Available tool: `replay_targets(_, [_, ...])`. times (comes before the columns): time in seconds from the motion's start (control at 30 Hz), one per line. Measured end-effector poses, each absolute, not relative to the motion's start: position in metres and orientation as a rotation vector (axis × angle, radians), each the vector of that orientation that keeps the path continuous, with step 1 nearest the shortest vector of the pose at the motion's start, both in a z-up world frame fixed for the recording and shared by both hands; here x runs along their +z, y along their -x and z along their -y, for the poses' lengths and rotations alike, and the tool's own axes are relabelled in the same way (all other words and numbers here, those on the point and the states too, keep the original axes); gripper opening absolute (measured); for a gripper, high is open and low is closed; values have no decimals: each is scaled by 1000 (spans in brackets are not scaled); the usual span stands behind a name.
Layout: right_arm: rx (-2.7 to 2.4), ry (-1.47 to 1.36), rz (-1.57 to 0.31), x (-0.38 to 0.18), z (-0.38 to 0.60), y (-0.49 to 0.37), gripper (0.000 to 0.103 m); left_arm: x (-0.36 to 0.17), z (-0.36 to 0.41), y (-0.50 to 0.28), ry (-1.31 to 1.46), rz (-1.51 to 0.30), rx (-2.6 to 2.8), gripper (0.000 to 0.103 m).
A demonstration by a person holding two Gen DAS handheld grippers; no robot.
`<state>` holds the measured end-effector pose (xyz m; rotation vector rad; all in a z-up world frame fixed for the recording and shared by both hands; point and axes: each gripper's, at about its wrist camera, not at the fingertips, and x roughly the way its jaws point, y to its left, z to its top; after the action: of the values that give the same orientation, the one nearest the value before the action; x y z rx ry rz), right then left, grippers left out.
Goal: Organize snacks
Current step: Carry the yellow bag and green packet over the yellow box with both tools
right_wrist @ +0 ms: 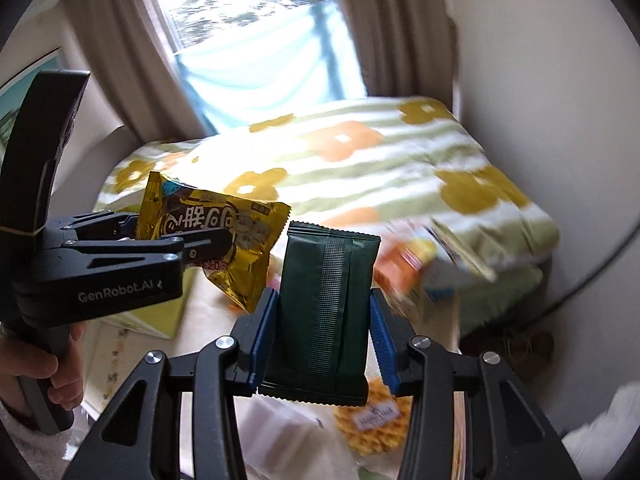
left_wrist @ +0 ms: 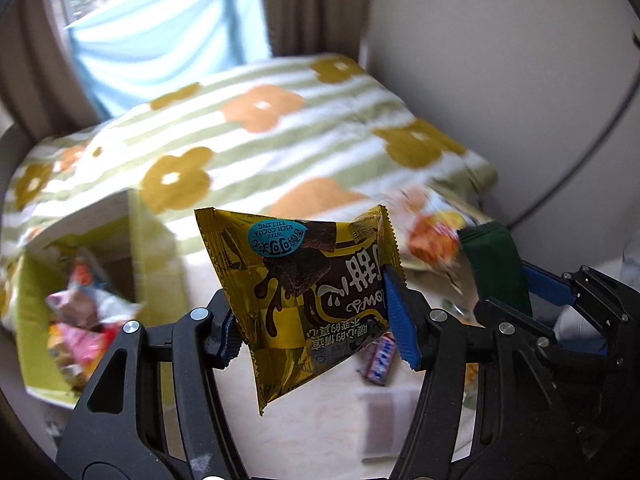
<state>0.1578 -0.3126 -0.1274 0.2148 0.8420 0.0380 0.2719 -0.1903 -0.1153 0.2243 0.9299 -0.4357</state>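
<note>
Gripping a gold snack packet [left_wrist: 308,300] between its blue pads, the left gripper [left_wrist: 320,332] holds it in the air above a pale table [left_wrist: 320,412]. The packet hangs tilted, its printing upside down (a teal badge reads "with rich cocoa filling"). To the left sits an open yellow-green box [left_wrist: 36,320] with blurred, colourful wrappers inside. A small wrapped candy [left_wrist: 380,356] lies on the table just behind the packet.

Beside it, the right gripper [right_wrist: 320,340] clamps a dark green packet [right_wrist: 324,312] upright, seam side facing the camera, also off the table. Below it lies a waffle-patterned snack [right_wrist: 372,424]. A floral striped blanket [right_wrist: 400,168] fills the background beneath a curtained window [right_wrist: 240,4].
</note>
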Motion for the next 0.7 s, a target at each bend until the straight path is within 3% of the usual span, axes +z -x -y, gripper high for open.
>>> replay_targets(0.3, [221,-125,-768,-81,239,-204,41,-65,68,-296,-91,-826,-258,57])
replay_targets(0.7, [384,-82,-776,-77,92,-271,41,-64,-113,-339,9,-840,-99,57])
